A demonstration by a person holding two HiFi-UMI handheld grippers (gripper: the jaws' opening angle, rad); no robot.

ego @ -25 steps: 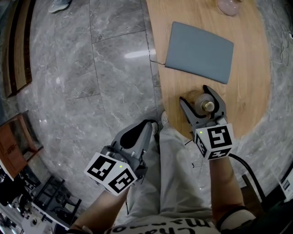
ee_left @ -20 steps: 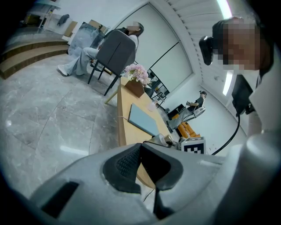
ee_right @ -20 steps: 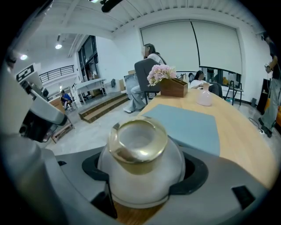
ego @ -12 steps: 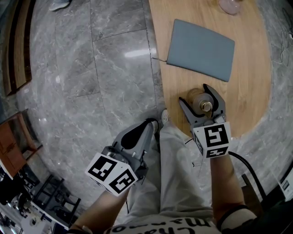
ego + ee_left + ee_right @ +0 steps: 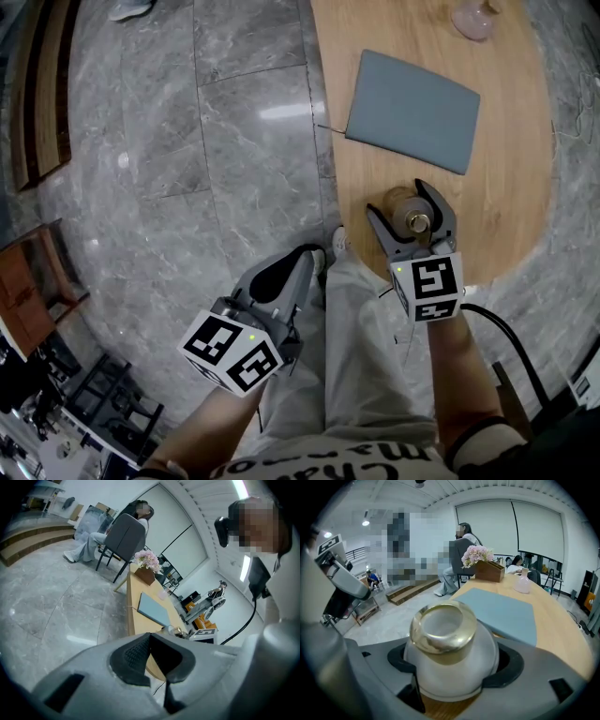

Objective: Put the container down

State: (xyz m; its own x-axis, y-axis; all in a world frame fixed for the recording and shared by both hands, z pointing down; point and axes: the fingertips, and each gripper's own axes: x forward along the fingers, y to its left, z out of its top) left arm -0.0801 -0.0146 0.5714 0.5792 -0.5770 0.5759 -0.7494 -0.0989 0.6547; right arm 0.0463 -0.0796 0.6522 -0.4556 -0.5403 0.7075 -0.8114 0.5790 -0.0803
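right gripper (image 5: pixel 398 201) shifted, one container (image 5: pixel 404 210) (clamped)

Grey marble tiles cover the floor (image 5: pixel 187 141) beside a long pale wooden counter (image 5: pixel 506 216), with a grey chair (image 5: pixel 123 536) and wooden steps (image 5: pixel 28 538) beyond, and white blinds (image 5: pixel 534 527) over the far windows.

Round frosted white container (image 5: pixel 450 672): was matt, with a glossy gold metal rim.
Light wooden table (image 5: pixel 511 141): looked smooth, matt.
Grey stone floor (image 5: pixel 216 141): was glossy.
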